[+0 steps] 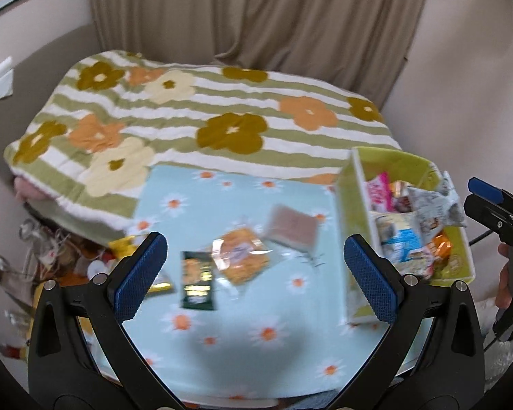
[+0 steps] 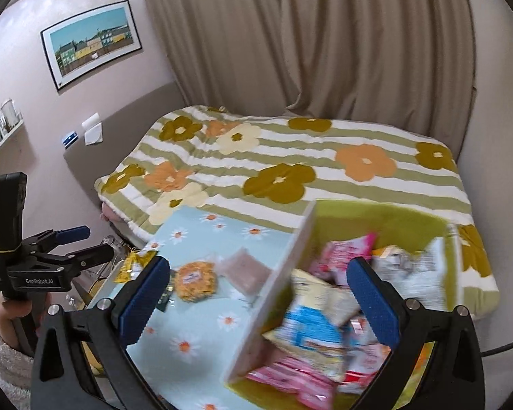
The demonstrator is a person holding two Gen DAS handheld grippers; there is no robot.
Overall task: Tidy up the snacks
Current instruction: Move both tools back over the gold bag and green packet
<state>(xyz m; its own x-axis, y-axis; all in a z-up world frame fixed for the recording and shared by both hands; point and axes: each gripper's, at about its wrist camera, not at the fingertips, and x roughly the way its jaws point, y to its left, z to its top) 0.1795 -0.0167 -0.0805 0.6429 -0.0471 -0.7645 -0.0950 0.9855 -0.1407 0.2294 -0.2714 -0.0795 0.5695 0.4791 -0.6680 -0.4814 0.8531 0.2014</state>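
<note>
A light-blue daisy cloth (image 1: 242, 311) covers the table. On it lie a dark green packet (image 1: 197, 281), an orange round snack in clear wrap (image 1: 241, 255), a brown-pink packet (image 1: 292, 228) and a yellow packet (image 1: 125, 245) at the left edge. A lime-green box (image 1: 350, 201) at the right holds several snack packets. My left gripper (image 1: 254, 270) is open and empty above the loose snacks. My right gripper (image 2: 256, 297) is open and empty over the box's (image 2: 386, 218) left wall; a blue-and-yellow packet (image 2: 307, 331) lies below it. The orange snack (image 2: 195, 281) also shows there.
A bed with a green-striped flower quilt (image 1: 201, 116) lies behind the table, with beige curtains (image 1: 256, 13) beyond. Clutter sits on the floor at the left (image 1: 51, 249). The right gripper shows at the right edge (image 1: 496, 212); the left gripper shows at the left (image 2: 44, 256).
</note>
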